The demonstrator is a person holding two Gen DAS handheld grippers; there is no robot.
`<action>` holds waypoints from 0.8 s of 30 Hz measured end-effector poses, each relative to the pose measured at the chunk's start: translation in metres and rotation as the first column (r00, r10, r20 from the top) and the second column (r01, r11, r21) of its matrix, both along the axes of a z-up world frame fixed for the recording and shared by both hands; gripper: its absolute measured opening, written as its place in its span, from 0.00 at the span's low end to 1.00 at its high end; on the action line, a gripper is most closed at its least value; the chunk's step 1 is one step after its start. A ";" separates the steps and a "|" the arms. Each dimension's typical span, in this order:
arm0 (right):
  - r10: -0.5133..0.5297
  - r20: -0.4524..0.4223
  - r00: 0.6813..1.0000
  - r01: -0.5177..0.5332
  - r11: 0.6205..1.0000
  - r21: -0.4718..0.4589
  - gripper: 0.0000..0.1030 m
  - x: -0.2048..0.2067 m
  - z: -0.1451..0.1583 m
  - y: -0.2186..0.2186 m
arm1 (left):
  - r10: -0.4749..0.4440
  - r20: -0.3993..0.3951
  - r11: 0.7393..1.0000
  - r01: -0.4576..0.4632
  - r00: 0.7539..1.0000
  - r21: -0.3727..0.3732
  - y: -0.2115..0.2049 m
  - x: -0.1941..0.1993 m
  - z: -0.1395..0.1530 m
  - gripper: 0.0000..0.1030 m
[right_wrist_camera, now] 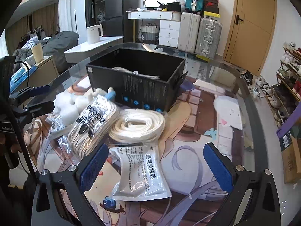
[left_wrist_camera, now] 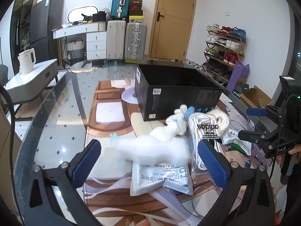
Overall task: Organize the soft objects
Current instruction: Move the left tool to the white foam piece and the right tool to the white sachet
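Observation:
A black open box [left_wrist_camera: 176, 94] [right_wrist_camera: 139, 82] stands on the glass table, with a white bundle [right_wrist_camera: 131, 71] inside. In front of it lie a white plush toy [left_wrist_camera: 169, 130] [right_wrist_camera: 69, 103], a fluffy white roll [left_wrist_camera: 152, 148], an Adidas bag of white laces [left_wrist_camera: 207, 131] [right_wrist_camera: 92, 124], a coiled cream strap [left_wrist_camera: 222, 119] [right_wrist_camera: 137, 124] and white sachets [left_wrist_camera: 161, 179] [right_wrist_camera: 141, 173]. My left gripper [left_wrist_camera: 150, 162] is open around the fluffy roll and a sachet. My right gripper [right_wrist_camera: 156, 163] is open, with a sachet between its fingers, and also shows in the left wrist view [left_wrist_camera: 250, 122].
An illustrated mat [left_wrist_camera: 111, 131] [right_wrist_camera: 197, 135] covers the round glass table [left_wrist_camera: 56, 131] [right_wrist_camera: 235, 79]. A white disc [left_wrist_camera: 129, 96] lies left of the box. A side table with a kettle [left_wrist_camera: 26, 60], suitcases [left_wrist_camera: 126, 37], a door and a shoe rack [left_wrist_camera: 223, 50] surround the table.

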State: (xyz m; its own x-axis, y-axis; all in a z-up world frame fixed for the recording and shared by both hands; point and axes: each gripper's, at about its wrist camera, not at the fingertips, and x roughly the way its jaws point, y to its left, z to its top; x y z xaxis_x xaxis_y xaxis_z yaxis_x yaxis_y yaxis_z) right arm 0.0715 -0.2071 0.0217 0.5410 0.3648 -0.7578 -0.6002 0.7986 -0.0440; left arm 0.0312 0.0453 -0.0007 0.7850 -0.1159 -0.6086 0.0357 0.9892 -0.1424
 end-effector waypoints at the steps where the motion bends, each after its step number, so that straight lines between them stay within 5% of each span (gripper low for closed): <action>1: 0.003 -0.004 1.000 -0.003 1.000 -0.003 1.00 0.000 -0.001 0.001 | 0.000 -0.008 1.000 0.000 1.000 -0.001 0.000 0.000 -0.001 1.00; 24: -0.004 -0.126 0.992 0.003 1.000 -0.008 0.99 0.016 -0.037 -0.011 | -0.022 -0.113 0.999 0.025 0.993 0.026 0.002 0.022 -0.014 1.00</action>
